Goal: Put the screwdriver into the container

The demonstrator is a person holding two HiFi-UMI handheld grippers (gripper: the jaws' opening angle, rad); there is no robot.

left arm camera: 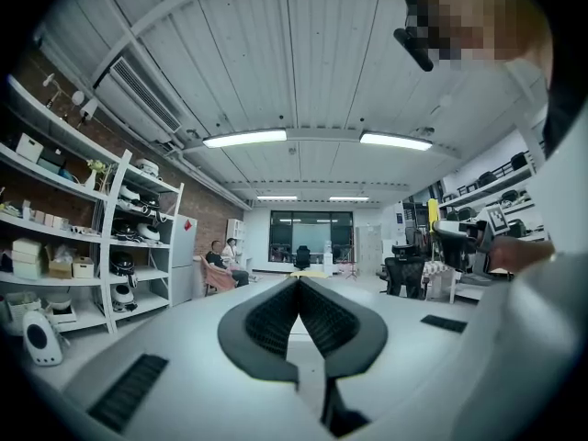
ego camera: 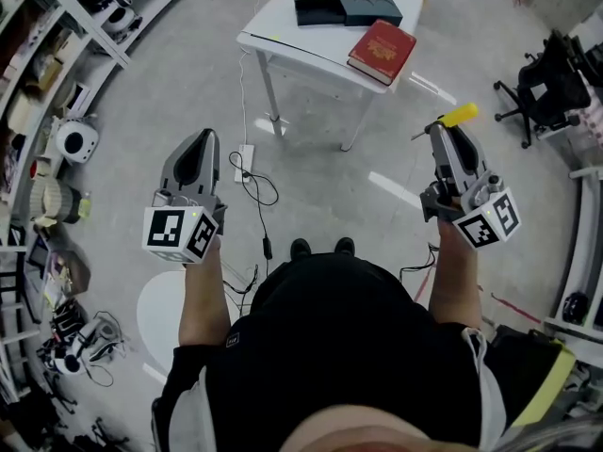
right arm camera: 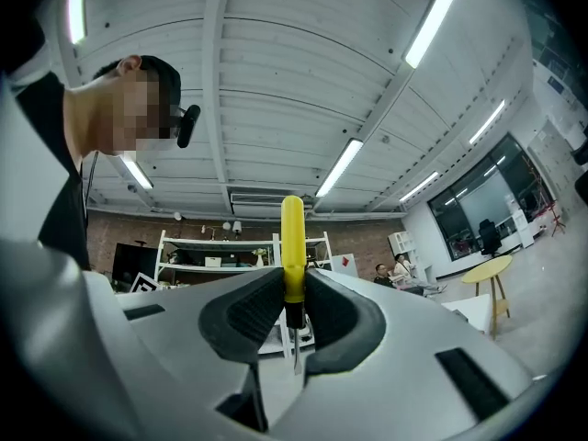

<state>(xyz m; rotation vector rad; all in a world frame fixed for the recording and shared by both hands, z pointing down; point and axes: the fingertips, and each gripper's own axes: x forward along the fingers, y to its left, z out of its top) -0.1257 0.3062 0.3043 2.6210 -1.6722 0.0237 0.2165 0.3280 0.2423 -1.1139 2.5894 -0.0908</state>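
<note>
- So far only the pick-up looks done: the white square-topped table (ego camera: 311, 40) stands well ahead of both claws and lower than them, nearer the left claw's line than the right's.
- Held up in the air, the right claw (right arm camera: 292, 288) has its jaws closed firmly on the tool's handle, with nothing else between them.
- Level with it and well apart to its left, the left claw (left arm camera: 299, 283) is pinched together at the tips and carries nothing.
- On the table's near corner, ahead and left of the right claw, lies a red hardback book (ego camera: 382, 51).
- Beyond that book sits the black shallow rectangular container (ego camera: 318, 11), touching a dark flat lid-like case (ego camera: 369, 8); nothing of the tool is in it.
- Smallest, the yellow-handled screwdriver (right arm camera: 292, 237) pokes past the right claw's tips, metal shaft pointing back toward the claw's body. Carrying it across, lowering and releasing are left.
</note>
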